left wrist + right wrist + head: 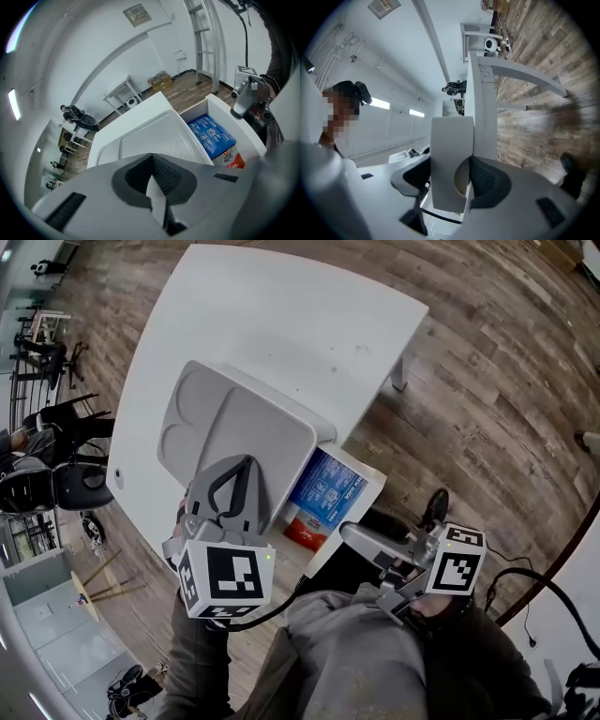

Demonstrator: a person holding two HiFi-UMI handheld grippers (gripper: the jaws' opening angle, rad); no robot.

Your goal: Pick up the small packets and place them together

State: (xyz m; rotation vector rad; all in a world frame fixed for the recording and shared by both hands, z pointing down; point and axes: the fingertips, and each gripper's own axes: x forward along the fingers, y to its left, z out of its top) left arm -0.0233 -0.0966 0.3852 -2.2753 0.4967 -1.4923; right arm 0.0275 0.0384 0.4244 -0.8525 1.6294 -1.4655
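Observation:
A white box (pixel 367 493) at the table's near edge holds a blue packet (pixel 328 486) (pixel 212 133) and a red-and-white packet (pixel 305 529) (pixel 229 159). A grey compartment tray (pixel 234 418) (pixel 154 131) lies left of the box. My left gripper (pixel 246 463) (pixel 152 159) hangs over the tray's near side, jaws shut; only a thin pale sliver shows in their seam. My right gripper (pixel 345 532) (pixel 452 164) sits at the box's near corner, pointing level, shut on a flat white packet (pixel 450 150) that stands upright between its pads.
The white table (pixel 281 315) stands on a wood-plank floor, with one leg (pixel 398 381) at the far right. Office chairs (pixel 56 474) crowd the left side. A black cable (pixel 553 587) runs along the floor at the right. My lap is right below the box.

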